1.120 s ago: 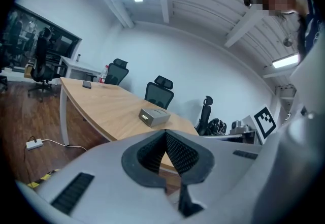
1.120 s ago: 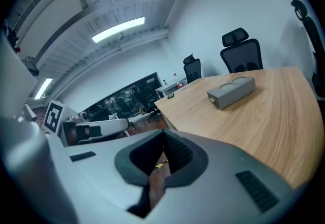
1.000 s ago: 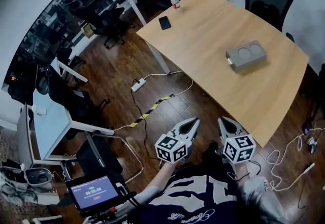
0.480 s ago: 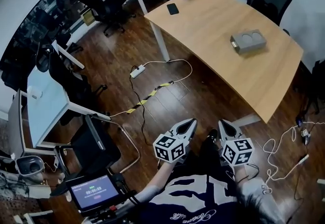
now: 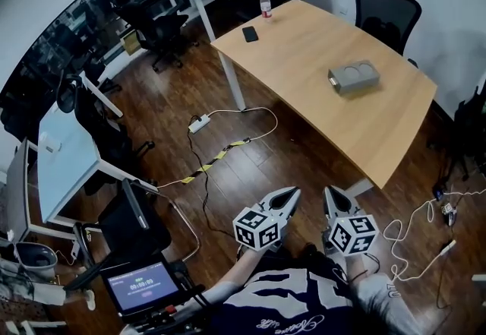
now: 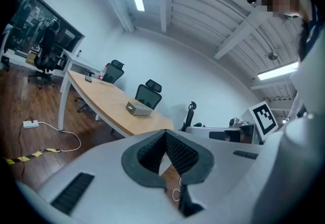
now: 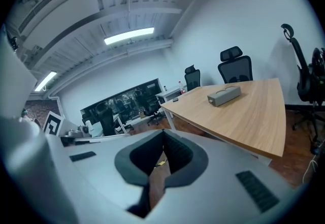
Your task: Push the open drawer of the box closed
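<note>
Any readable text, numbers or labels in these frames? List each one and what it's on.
Nothing reads cleanly.
Small screen, lower left of the head view: a row of digits, too small to read.
Dark shirt: large white characters, partly cut off, and a script line below them, too blurred to read.
Bottle on the table: red label, too small to read.
Marker cubes: square patterns only, no letters.

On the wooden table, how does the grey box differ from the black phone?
The box is grey and blocky, with two circles on top; the phone is black and flat. The box sits mid-table, alone; the phone lies toward the far end, near a bottle. Both rest directly on the table.
</note>
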Demonstrator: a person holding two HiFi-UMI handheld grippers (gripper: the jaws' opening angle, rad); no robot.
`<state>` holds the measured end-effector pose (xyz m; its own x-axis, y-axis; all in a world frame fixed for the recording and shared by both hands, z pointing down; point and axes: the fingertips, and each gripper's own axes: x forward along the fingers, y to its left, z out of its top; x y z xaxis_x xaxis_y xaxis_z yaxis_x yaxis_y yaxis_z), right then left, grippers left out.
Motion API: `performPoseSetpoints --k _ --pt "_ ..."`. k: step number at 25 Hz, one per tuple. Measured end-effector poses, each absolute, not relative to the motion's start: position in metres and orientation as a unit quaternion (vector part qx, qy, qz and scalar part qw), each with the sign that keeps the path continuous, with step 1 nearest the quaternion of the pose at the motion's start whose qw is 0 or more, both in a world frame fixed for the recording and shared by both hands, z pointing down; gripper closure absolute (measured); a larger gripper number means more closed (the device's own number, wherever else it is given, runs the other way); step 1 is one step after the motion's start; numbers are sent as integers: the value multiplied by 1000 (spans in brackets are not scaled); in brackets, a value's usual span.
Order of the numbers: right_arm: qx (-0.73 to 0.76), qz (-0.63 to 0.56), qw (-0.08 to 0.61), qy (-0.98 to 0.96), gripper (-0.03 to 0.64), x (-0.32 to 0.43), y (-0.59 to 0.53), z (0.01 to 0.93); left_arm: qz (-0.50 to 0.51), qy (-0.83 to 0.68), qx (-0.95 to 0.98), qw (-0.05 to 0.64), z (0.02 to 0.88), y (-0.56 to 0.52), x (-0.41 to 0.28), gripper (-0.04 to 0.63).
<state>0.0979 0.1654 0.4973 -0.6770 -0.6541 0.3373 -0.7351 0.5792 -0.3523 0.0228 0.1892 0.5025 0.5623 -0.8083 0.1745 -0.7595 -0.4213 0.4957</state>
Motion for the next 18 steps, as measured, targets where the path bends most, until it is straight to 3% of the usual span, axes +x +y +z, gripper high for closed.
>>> performPoseSetpoints --k 11,18 --pt "353 221 86 -905 627 163 175 483 -38 -472 840 265 498 197 108 595" --pt "337 219 84 -912 627 176 181 482 -29 -484 836 258 497 201 125 595"
